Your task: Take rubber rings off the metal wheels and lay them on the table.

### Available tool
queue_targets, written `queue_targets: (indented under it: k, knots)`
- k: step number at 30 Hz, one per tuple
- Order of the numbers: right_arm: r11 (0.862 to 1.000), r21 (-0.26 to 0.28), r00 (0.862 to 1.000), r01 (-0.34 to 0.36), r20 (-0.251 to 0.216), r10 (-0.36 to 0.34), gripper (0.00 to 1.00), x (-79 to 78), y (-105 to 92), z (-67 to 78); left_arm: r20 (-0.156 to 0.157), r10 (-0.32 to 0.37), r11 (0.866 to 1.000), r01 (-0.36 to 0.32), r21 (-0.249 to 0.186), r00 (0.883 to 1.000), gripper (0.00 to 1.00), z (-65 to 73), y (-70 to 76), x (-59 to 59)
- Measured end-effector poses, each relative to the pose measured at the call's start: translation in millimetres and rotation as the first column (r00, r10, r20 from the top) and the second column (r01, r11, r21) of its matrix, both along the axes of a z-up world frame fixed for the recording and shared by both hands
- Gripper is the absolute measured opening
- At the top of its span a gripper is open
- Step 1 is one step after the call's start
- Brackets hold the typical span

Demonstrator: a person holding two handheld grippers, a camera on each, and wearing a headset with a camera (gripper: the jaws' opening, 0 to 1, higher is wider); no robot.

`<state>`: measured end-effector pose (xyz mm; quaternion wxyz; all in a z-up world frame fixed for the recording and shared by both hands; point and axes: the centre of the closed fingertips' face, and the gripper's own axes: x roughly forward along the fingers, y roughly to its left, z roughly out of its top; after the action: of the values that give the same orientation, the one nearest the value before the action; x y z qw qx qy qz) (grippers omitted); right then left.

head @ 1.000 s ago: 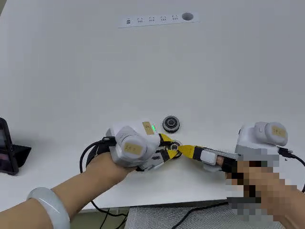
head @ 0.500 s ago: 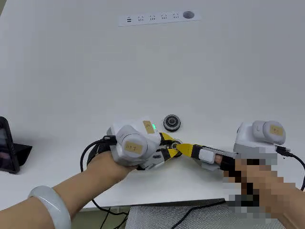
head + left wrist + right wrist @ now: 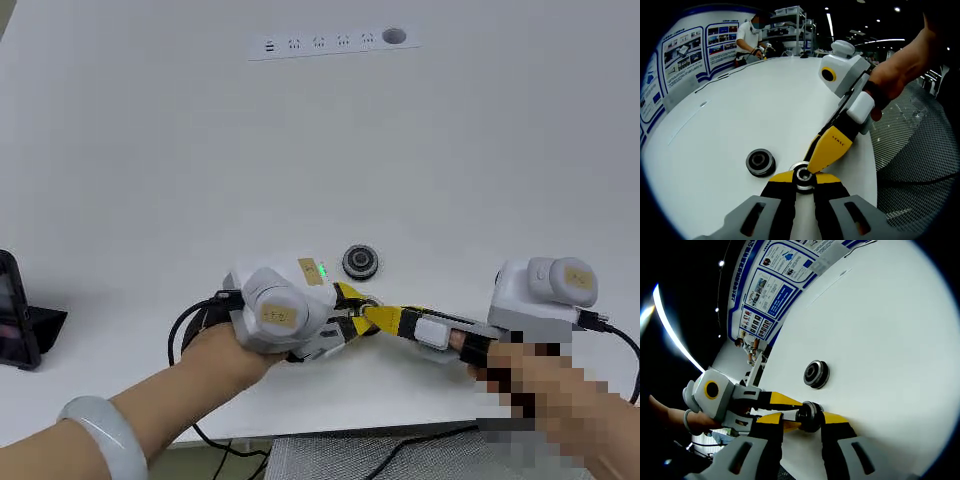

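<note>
Left gripper (image 3: 802,182): clenched on the held wheel (image 3: 366,306), near the table (image 3: 300,150) edge at six o'clock
Right gripper (image 3: 809,424): pinching the same wheel from three o'clock; on rubber or metal, cannot tell
Second wheel (image 3: 360,261): lying just at twelve o'clock; dark ring (image 3: 748,165) seemingly on
Progress: early; probably both rings left

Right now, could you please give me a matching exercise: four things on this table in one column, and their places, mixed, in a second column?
1 gripped wheel
2 loose wheel
3 power strip
4 black device

A at the far side
B at the left side
C between the jaws of the left gripper and the right gripper
D lying free just beyond the grippers

Pairs: 1-C, 2-D, 3-A, 4-B
</note>
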<state>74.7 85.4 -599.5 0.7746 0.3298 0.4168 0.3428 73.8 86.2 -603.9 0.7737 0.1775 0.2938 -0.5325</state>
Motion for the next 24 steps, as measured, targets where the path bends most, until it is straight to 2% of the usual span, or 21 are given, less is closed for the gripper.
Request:
queue_targets:
  k: [10,24]
  knots:
    - [1.000,0.007,1.000,-0.015,0.008,0.015,0.33,-4.0,-2.0,2.6,0.001,0.000,1.000,0.000,-0.002,1.000,0.13,0.3,0.1,-0.1]
    - [0.999,-0.005,0.999,-0.034,0.021,0.034,0.30,-4.8,-3.6,4.9,0.001,0.002,1.000,-0.002,-0.004,1.000,0.13,0.5,-0.4,-0.6]
